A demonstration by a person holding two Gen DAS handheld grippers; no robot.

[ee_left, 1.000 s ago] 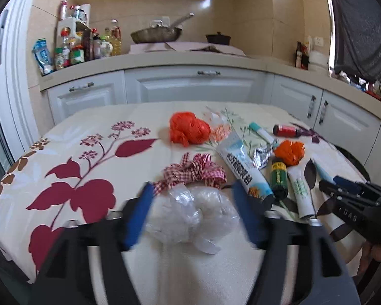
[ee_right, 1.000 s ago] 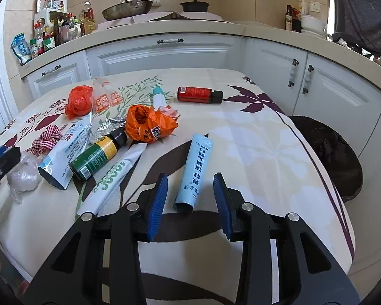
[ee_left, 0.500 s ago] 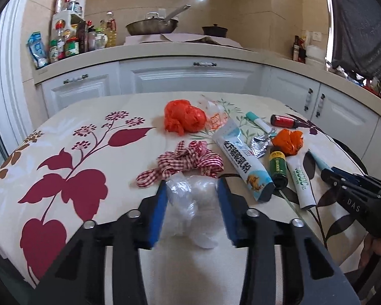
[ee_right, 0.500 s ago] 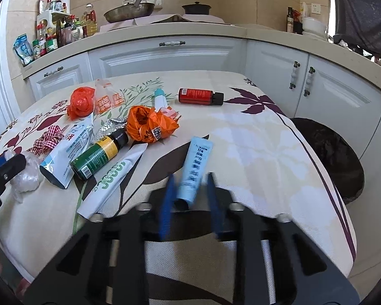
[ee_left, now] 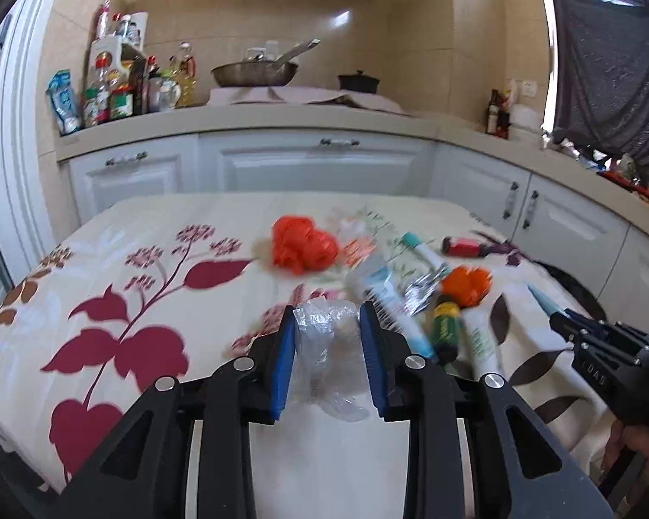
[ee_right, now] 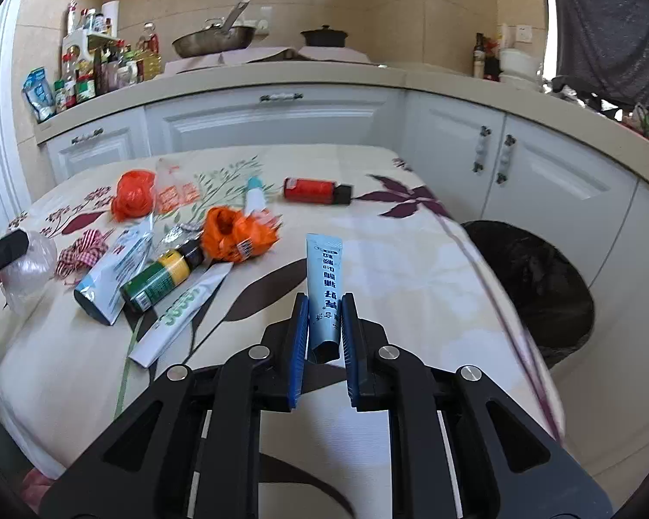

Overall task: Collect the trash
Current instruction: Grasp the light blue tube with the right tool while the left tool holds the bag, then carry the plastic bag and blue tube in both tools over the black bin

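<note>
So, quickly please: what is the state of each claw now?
Left claw: closing on the crumpled clear plastic bag.
Right claw: shut on the light blue plastic tube.

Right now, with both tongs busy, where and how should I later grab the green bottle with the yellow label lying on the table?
Grip the green bottle across its round body near the yellow label, coming from above with the pads on its two long sides. It lies flat, wedged between the blue-and-white pouch and the white tube, so a side approach is crowded. The black cap end looks too narrow for a sure hold.
</note>
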